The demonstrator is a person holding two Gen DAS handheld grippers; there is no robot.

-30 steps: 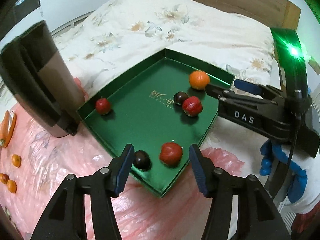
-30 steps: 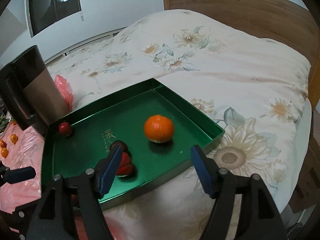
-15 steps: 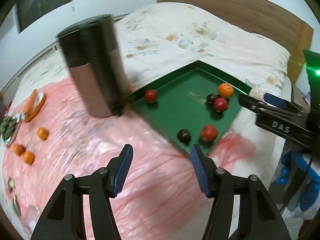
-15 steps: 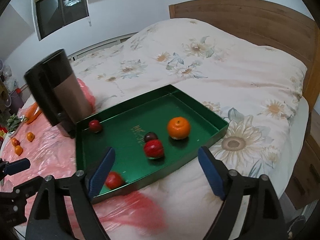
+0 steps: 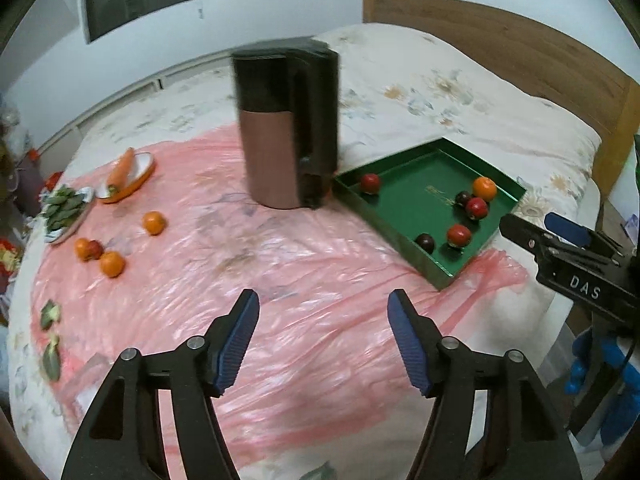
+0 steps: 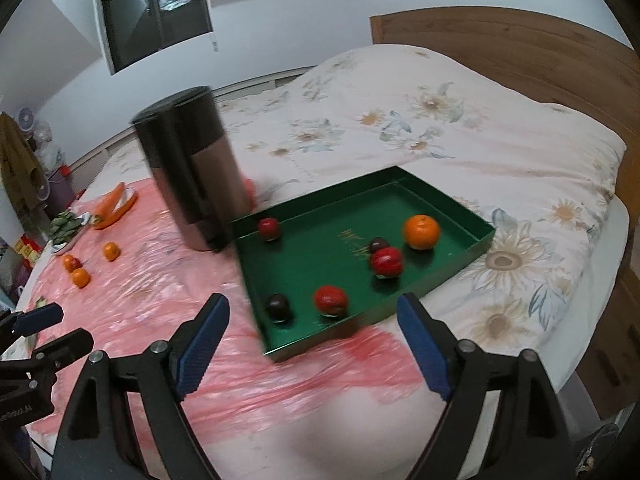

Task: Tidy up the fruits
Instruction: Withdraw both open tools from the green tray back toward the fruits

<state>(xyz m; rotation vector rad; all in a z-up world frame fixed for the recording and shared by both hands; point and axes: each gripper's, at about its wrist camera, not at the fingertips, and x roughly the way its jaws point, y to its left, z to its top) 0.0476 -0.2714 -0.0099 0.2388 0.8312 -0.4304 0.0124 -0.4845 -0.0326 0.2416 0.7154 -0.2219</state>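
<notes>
- Right now the left gripper [image 5: 323, 336] hangs above the pink plastic sheet [image 5: 256, 280] that covers part of the bed [image 5: 460, 92]; its jaws have just been opening and stand spread with nothing between them
- Likewise the right gripper [image 6: 313, 342] is spread wide and empty, above the near edge of the sheet and the near corner of the green tray [image 6: 320, 252]
- Inside the tray lie six fruits: an orange [image 6: 421, 232] toward the far right edge, a red fruit [image 6: 385, 261] and a dark plum [image 6: 377, 245] touching just left of it, a small red fruit [image 6: 268, 228] in the far left corner, and another red fruit [image 6: 330, 299] beside a second dark plum [image 6: 277, 306] along the near edge
- Just off the tray's left corner stands a tall dark cylinder [image 5: 286, 124] with a copper lower half, upright on the sheet
- Well apart, near the sheet's left edge, three loose oranges [image 5: 113, 264] and a reddish fruit [image 5: 95, 249] lie outside the tray
- Behind them, a carrot [image 5: 121, 168] rests on an orange dish [image 5: 138, 176], next to a plate of green leaves [image 5: 64, 208]
- Leaf scraps [image 5: 50, 314] lie at the sheet's near left corner
</notes>
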